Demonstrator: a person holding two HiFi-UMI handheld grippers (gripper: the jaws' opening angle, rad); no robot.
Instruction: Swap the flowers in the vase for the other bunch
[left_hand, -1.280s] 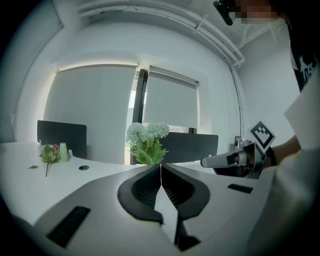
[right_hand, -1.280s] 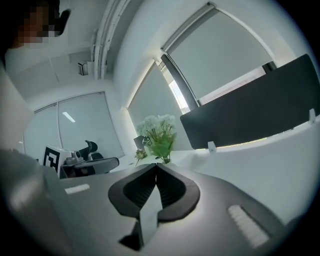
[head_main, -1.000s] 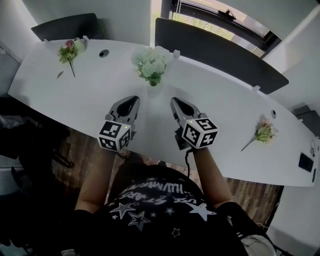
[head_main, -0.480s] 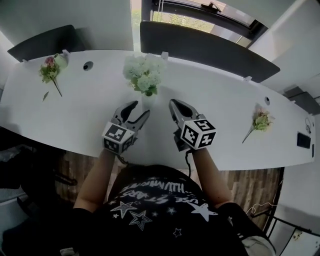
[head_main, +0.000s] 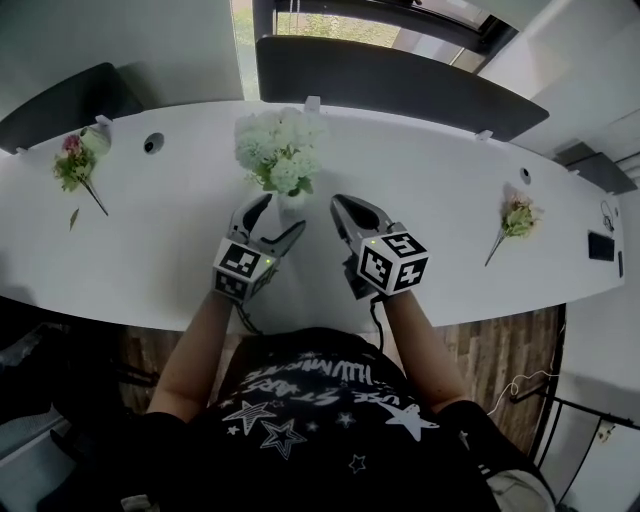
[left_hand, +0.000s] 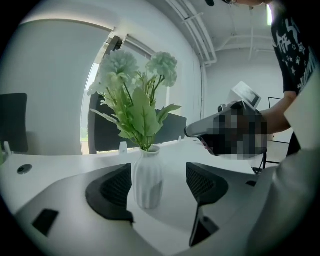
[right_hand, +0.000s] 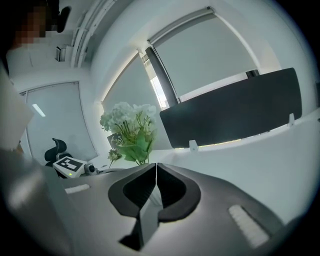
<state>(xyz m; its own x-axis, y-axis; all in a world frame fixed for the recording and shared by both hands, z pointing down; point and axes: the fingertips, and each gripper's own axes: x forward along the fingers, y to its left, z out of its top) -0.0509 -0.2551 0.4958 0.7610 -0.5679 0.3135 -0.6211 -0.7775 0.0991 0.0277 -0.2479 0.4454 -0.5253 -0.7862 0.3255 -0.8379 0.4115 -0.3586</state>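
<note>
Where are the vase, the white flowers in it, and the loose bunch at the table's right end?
vase (left_hand: 147, 177), left gripper view, on its ribbed body.
white flowers (head_main: 278, 150), head view, on the blooms.
loose bunch (head_main: 517, 216), head view, on its flower head.

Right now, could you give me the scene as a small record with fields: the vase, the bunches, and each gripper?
vase: vase, white, upright on the table
in vase: white flowers
left bunch: left bunch, lying at the table's left end
right bunch: right bunch, lying near the right end
left gripper: left gripper, open; fingers have just been opening; vase between them, not gripped
right gripper: right gripper, shut, empty, right of the vase
swap: not yet begun
</note>
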